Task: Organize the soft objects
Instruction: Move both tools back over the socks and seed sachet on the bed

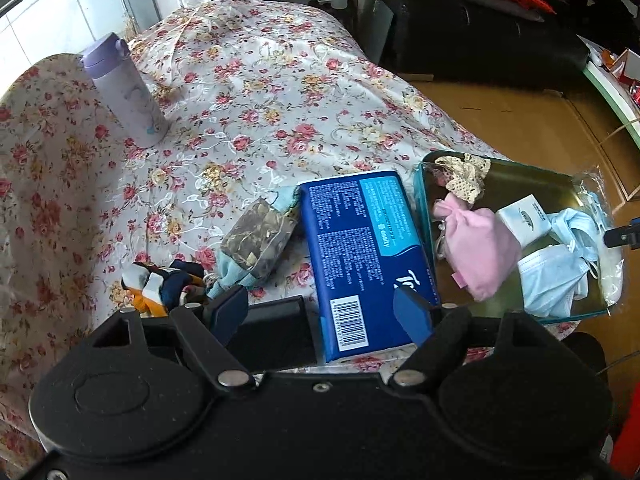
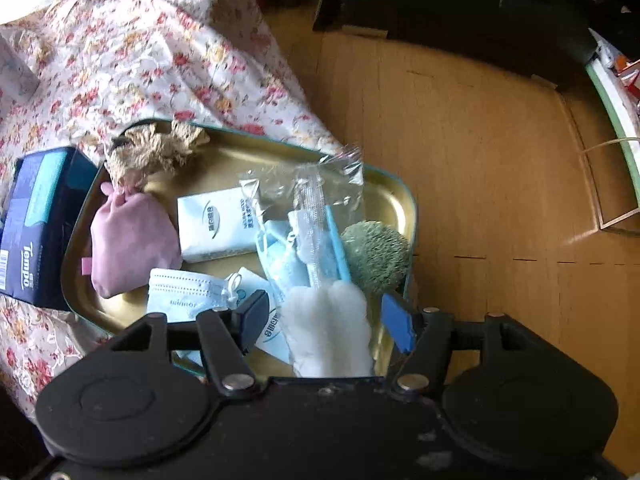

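Observation:
A gold tin tray (image 2: 384, 196) with a teal rim (image 1: 520, 180) sits at the table's right edge. It holds a pink pouch (image 2: 132, 240) (image 1: 480, 248), lace trim (image 2: 152, 152), a white tissue pack (image 2: 216, 228), blue face masks (image 2: 188, 292) (image 1: 556, 276), a bagged white fluffy item (image 2: 328, 328) and a green scrubby ball (image 2: 376, 256). My right gripper (image 2: 324, 320) is open over the fluffy item. My left gripper (image 1: 324, 312) is open above the blue Tempo tissue pack (image 1: 364, 256). A camouflage pouch (image 1: 260, 240) and a patterned scarf (image 1: 164, 284) lie left of it.
A lilac flask (image 1: 128, 92) stands on the floral tablecloth (image 1: 260, 80) at the far left. Wooden floor (image 2: 500, 160) lies beyond the table's right edge. Dark furniture (image 1: 480, 32) stands at the back.

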Demonstrator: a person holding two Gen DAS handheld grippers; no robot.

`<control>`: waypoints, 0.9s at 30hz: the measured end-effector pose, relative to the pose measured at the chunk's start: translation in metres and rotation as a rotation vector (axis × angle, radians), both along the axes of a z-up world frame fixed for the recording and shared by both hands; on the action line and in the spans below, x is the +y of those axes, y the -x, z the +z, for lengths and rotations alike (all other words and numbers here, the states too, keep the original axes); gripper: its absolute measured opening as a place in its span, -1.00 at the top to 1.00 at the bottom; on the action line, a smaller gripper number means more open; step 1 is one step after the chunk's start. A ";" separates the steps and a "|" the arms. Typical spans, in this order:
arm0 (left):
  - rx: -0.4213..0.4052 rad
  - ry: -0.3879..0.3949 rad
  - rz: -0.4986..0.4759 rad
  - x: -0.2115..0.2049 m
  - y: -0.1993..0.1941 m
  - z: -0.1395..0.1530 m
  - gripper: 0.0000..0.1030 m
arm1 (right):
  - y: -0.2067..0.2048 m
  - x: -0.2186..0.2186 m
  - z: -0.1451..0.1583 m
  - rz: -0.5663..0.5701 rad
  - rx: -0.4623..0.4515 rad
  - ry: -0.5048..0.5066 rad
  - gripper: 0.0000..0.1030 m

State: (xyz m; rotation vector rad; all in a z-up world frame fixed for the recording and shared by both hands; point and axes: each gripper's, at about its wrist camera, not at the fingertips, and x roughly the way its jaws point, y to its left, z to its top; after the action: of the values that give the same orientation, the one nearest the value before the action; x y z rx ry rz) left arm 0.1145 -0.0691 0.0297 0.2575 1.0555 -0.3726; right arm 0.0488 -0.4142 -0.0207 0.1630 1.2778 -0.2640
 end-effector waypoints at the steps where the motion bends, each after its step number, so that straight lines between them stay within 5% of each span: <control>1: -0.002 -0.001 0.005 0.001 0.000 0.000 -0.47 | 0.003 -0.001 0.003 -0.002 -0.005 -0.002 -0.20; 10: -0.027 -0.020 0.050 0.022 0.003 0.002 -0.49 | 0.014 -0.005 -0.010 -0.033 0.028 -0.004 -0.22; 15: -0.054 -0.021 0.131 0.052 -0.011 0.014 -0.49 | 0.022 0.011 0.008 -0.020 -0.024 -0.001 -0.23; 23: -0.111 -0.048 0.296 0.104 -0.045 0.020 -0.60 | 0.013 0.071 0.044 0.092 -0.124 -0.039 -0.23; 27: -0.066 -0.057 0.344 0.124 -0.063 0.001 -0.63 | 0.006 0.112 0.053 0.179 -0.144 -0.066 -0.24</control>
State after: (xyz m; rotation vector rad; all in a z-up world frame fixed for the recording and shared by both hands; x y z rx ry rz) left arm 0.1770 0.0545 0.0311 0.1341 1.0245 -0.0245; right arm 0.0426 -0.3020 0.0322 0.1204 1.1502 -0.0554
